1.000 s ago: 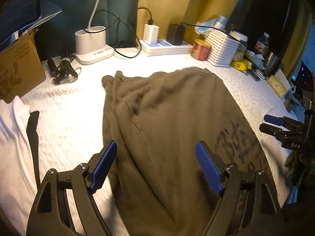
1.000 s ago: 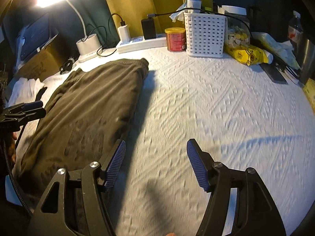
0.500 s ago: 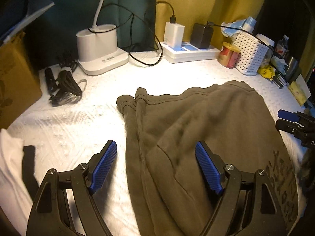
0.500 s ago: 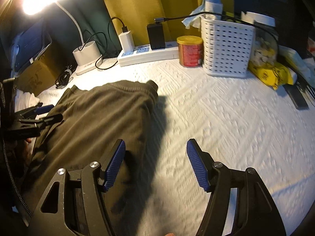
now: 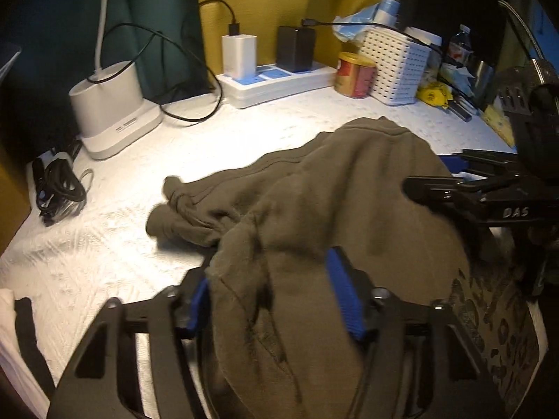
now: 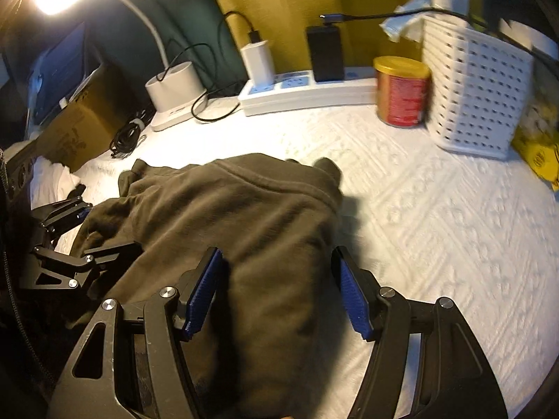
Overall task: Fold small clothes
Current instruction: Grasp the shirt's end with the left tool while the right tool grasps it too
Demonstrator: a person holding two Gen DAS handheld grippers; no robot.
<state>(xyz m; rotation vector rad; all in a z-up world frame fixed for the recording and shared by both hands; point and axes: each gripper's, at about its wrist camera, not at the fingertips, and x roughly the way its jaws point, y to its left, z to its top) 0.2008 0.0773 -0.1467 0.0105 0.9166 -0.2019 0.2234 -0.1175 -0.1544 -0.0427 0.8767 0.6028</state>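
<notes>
The olive shirt point(image 5: 349, 188) lies bunched mid-bench point(image 5: 104, 244), toward the front edge. The left gripper point(image 5: 276, 300) is closing, a raised fold between its jaws. The right gripper point(image 6: 279, 293) stands wide open, straddling the shirt's right side.

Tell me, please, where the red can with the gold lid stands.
In both views the red can stands at the table's back edge, between the white power strip and the white perforated basket.
</notes>
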